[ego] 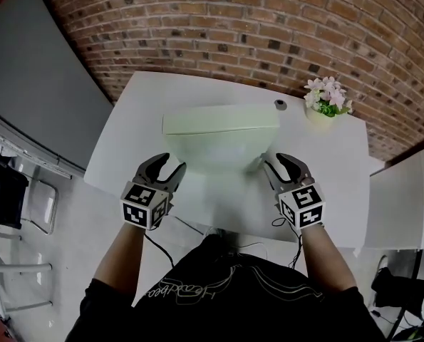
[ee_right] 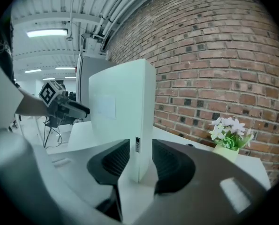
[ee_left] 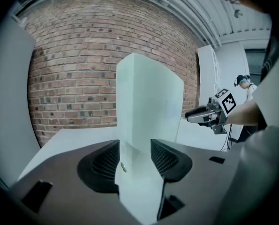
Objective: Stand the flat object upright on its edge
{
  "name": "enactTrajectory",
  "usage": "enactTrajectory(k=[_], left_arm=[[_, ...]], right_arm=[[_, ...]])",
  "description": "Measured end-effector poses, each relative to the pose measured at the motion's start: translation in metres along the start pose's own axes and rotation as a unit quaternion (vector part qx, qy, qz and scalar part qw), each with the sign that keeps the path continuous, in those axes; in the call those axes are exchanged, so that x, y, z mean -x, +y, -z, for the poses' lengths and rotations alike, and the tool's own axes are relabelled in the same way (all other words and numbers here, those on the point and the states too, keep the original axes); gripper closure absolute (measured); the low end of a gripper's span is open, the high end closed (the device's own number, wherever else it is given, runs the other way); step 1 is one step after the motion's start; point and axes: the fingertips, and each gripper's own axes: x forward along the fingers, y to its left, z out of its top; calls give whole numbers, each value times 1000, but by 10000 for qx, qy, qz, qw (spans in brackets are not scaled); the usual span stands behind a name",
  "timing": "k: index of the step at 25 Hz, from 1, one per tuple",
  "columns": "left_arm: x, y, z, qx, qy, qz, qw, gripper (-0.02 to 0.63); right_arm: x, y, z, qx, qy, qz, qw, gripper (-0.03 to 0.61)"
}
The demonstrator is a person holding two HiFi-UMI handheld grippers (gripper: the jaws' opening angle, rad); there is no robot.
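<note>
Left tongs [ee_left: 134, 146] sit nearest the lens in their own view. Their dark ribbed pads pinch the panel [ee_left: 148, 97] low at one end, one pad by the narrow edge and the other on the broad face. Right tongs [ee_right: 140, 146] straddle the opposite end. Their pads are spread, with a gap showing beside the panel's edge, so there is no grip on that side.

Panel, position: upright on one long edge near the middle of the bench [ego: 126, 141]. The top edge runs left to right and the broad face is toward the person.

Panel, appearance:
- Thin flat slab, pale mint-white, smooth and matte.
- Top corners are softly rounded.
- Narrow edges are the same colour as the faces.

Markings:
- Small sticker [ee_right: 137, 144] low on the narrow end edge by the right tongs. It has dark print, too small to read.
- Faint paler rectangle [ee_right: 105, 108] on the broad face. No writing can be made out on it.
- Small round spot [ee_left: 124, 168] low by the left pad. What it is cannot be told.

Beyond the panel:
- The bench top is white.
- A small dark round thing [ego: 280, 104] lies just behind the panel's right end.
- A pale pot of pink and white flowers [ego: 326, 100] stands near the far right corner.
- A red-brown brick wall [ego: 233, 27] stands behind the bench.
- The person's dark shirt [ego: 226, 298] carries pale script, not legible.
</note>
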Motion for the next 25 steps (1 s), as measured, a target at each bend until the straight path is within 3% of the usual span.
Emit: enactTrajectory(k=[5,10,14,21,25], left_arm=[[19,-7,-1,303,-270,260,9988,388],[26,-12,-3,205,-359,692,9967,310],[20,-11,-7,189,-315,1147,9927,259],[-1,9,-26,-133,-211,1780,9837,239],[-12,17,-35,-60,-174,2309,9728,239]], right_arm=[[31,11,13,-452,-111,-303,9985,436],[45,37,37,-899,51,-758,9931,436],[46,51,33,-1033,107,-935,9902,437],[32,70,17,-1277,49,-892,9878,437],[25,76,16,-1516,22,-731,9857,445]])
